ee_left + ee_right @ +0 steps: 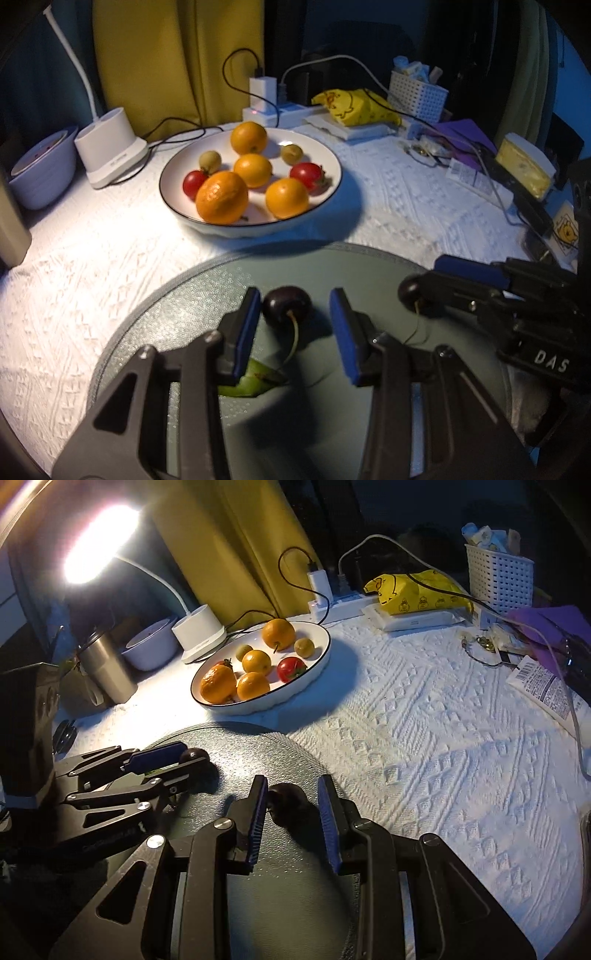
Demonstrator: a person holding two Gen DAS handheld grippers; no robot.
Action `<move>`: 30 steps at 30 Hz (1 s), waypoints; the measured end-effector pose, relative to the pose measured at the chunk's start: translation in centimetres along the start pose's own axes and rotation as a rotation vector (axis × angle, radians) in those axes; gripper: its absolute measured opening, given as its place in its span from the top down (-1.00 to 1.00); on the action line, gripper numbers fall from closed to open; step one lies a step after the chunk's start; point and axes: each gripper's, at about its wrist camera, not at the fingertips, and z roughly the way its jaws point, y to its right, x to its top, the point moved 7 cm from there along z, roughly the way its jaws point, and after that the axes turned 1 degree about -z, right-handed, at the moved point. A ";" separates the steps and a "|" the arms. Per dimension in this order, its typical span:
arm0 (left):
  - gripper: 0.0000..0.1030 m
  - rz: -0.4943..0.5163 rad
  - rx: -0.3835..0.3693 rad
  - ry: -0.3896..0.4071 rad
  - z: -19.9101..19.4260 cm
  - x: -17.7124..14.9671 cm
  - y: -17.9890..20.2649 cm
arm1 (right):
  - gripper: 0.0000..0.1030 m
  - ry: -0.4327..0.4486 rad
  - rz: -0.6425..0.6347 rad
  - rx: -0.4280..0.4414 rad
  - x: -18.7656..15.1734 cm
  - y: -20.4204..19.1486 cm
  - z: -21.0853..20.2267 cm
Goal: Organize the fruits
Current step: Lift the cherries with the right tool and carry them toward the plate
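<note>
Two cherries on the round mat [192, 306]; plate [236, 230] of oranges and tomatoes at 12 o'clock from it, on the table [406, 206].

Left gripper [295, 299]: fingers apart, left cherry [286, 304] between the tips. It touches the 9 o'clock finger, with a clear gap at the 3 o'clock one. No grip yet.

Right gripper [292, 781]: fingers nearly closed around the right cherry [284, 799]. Reads as gripped, though the 3 o'clock contact is lost in shadow. This cherry sits at 3 o'clock of the left one.

Handling, judged: cherries are very light, smooth-skinned and round, so prone to rolling or popping out. The flesh is soft and bruises under a hard squeeze.

- Take hold across the widest part of the body, pads centred.
- Avoid the thin, flexible stem; it may tear off.
- Close gently, only until the cherry stops moving.
</note>
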 end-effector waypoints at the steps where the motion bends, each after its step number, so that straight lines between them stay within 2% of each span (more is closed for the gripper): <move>1: 0.22 -0.002 0.001 -0.002 0.1 0.0 -0.1 | 0.43 -0.002 0.000 0.002 -0.1 -0.1 0.1; 8: 0.23 -0.011 0.000 -0.010 0.3 -0.2 -0.6 | 0.42 -0.025 -0.006 0.015 -0.4 -1.3 1.1; 15: 0.42 -0.001 -0.019 -0.006 0.1 -0.3 -0.6 | 0.41 -0.050 -0.027 0.008 -0.5 -2.2 2.0; 18: 0.42 0.000 -0.023 -0.006 0.0 -0.3 -0.6 | 0.41 -0.055 -0.036 0.004 -0.5 -2.3 2.2; 30: 0.42 -0.002 -0.034 0.029 -1.3 1.0 -1.1 | 0.44 -0.018 -0.067 0.008 0.9 -2.9 1.2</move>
